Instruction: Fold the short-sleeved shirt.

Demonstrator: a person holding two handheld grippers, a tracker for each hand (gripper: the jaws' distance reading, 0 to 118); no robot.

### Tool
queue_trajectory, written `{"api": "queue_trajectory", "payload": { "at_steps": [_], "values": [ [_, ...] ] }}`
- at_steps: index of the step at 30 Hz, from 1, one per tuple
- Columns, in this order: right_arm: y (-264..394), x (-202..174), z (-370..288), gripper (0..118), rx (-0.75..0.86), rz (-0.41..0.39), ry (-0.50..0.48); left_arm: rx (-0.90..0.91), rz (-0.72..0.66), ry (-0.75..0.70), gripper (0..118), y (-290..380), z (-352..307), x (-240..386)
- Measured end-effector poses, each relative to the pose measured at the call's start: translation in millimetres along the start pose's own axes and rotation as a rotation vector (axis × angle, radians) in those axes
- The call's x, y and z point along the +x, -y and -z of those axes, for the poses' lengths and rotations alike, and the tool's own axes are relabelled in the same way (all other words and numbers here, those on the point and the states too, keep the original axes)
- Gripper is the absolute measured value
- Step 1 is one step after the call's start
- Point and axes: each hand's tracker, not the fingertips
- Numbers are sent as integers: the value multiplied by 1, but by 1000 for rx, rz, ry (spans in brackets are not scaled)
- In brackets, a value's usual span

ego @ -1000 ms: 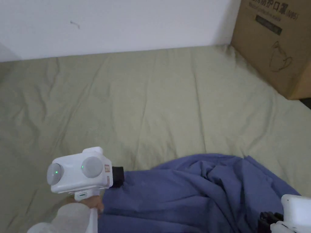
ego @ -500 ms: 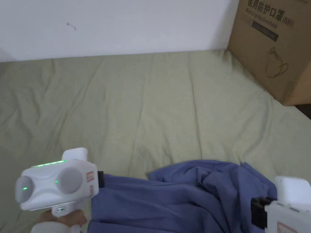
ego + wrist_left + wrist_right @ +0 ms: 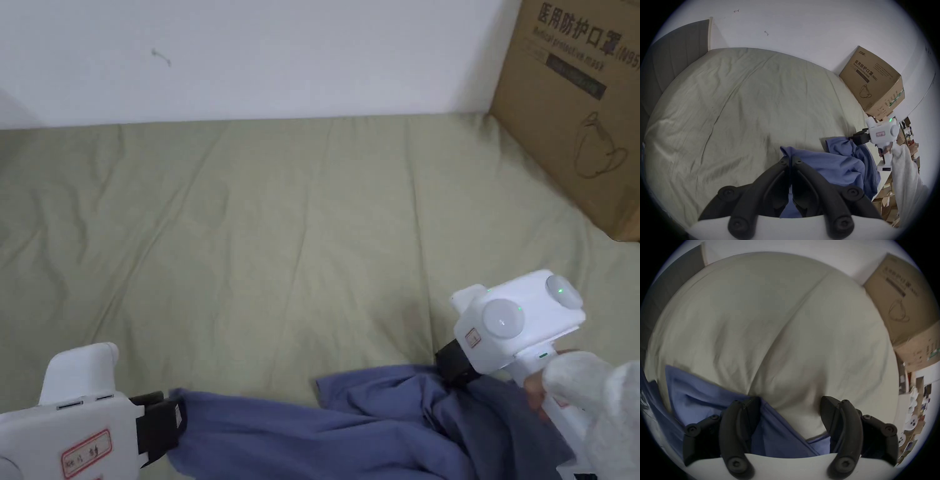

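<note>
Head view: the crumpled blue shirt (image 3: 350,425) lies at the bed (image 3: 300,237)'s near edge, one corner clamped in the left gripper (image 3: 790,160). The right gripper (image 3: 790,407), jaws apart, straddles another edge. Spreading appears underway; next, close on it and pull taut.

My left gripper (image 3: 791,160) has its 2 jaws pressed together on an edge of the blue shirt (image 3: 831,167), which lies crumpled at the near edge of the green bedsheet (image 3: 740,104). My right gripper (image 3: 857,138) sits at the shirt's far bunched end. A cardboard box (image 3: 873,81) stands at the bed's far right corner against the white wall (image 3: 802,24).
</note>
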Motion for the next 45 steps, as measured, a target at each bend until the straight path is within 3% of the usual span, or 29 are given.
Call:
{"api": "queue_trajectory", "payload": {
  "at_steps": [1, 2, 4, 5, 8, 11, 13, 15, 19, 26, 32, 37, 45],
  "values": [
    [-4, 4, -6, 74, 2, 2, -17, -2, 4, -2, 1, 1, 2, 1],
    [-3, 6, -10, 60, 12, -2, -26, -4, 11, -9, 1, 1, 4, 2],
    [4, -2, -23, 5, 41, 14, -17, -2, 19, -17, 1, 2, 4, 6],
    [7, -8, -24, 3, 52, 13, -7, -1, 20, -17, 1, 3, 3, 7],
    [16, -17, -26, 3, 76, -3, 49, -3, 20, -18, 1, 1, -3, 11],
    [13, 0, -45, 3, 94, 187, -22, 5, 59, -30, 1, -1, -18, 14],
    [15, 15, -66, 3, 127, 271, -80, 10, 63, -38, 1, -6, -28, 14],
    [21, 33, -97, 3, 196, 339, -147, 30, 42, -41, 1, -11, -40, 13],
    [34, 63, -166, 3, 312, 425, -151, 80, 56, -67, 1, -21, -66, 17],
    [66, 104, -292, 3, 490, 473, -94, 198, 56, -172, 1, -61, -123, 19],
    [77, 122, -355, 3, 583, 531, -62, 319, 29, -264, 1, -101, -180, -1],
    [69, 116, -382, 3, 636, 566, -78, 388, 34, -284, 1, -130, -214, -16],
    [22, 94, -401, 3, 650, 554, -118, 444, 42, -302, 1, -171, -238, -28]
  ]
}}
